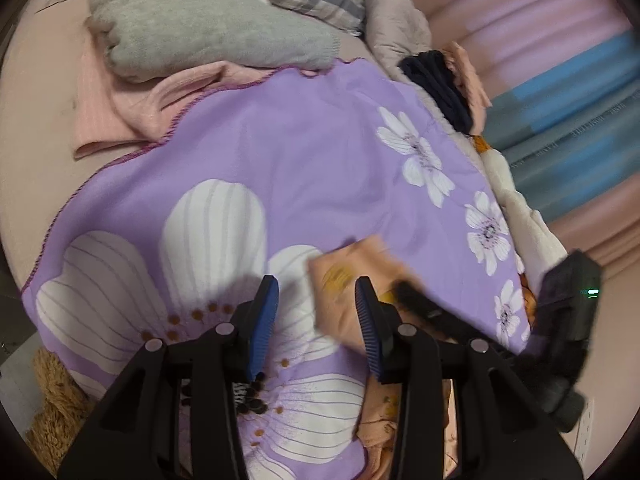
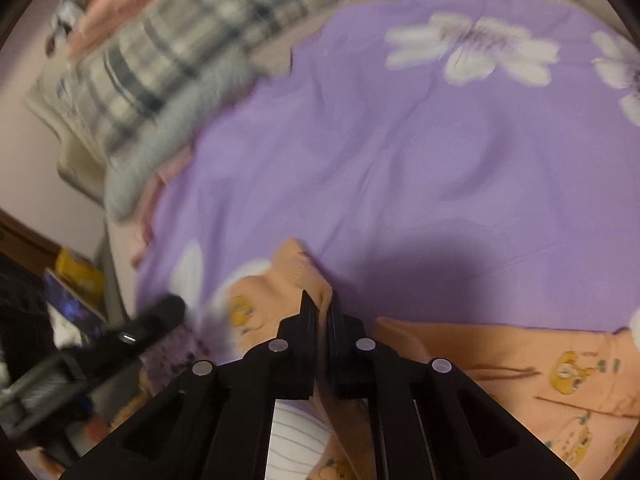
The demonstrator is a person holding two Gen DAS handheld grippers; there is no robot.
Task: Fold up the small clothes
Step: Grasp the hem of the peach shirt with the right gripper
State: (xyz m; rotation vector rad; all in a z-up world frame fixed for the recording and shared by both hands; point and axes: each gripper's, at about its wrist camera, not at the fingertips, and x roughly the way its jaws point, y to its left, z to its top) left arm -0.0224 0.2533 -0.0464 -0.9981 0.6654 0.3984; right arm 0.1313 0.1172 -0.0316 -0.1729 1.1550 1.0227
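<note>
Dim, warm indoor light from above casts soft shadows on the purple flower-printed bedspread (image 1: 304,168) ahead of both grippers. Motion blur smears the grey plaid pillow (image 2: 168,60) (right wrist view especially). Fisheye bending and dark vignettes frame both edges.

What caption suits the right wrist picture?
Right gripper pinches peach cartoon-print garment over purple floral bedspread.

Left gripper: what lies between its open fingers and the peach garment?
Nothing but bare purple floral blanket, seen in the left wrist view; the left gripper is open, the peach garment just past its right finger.
</note>
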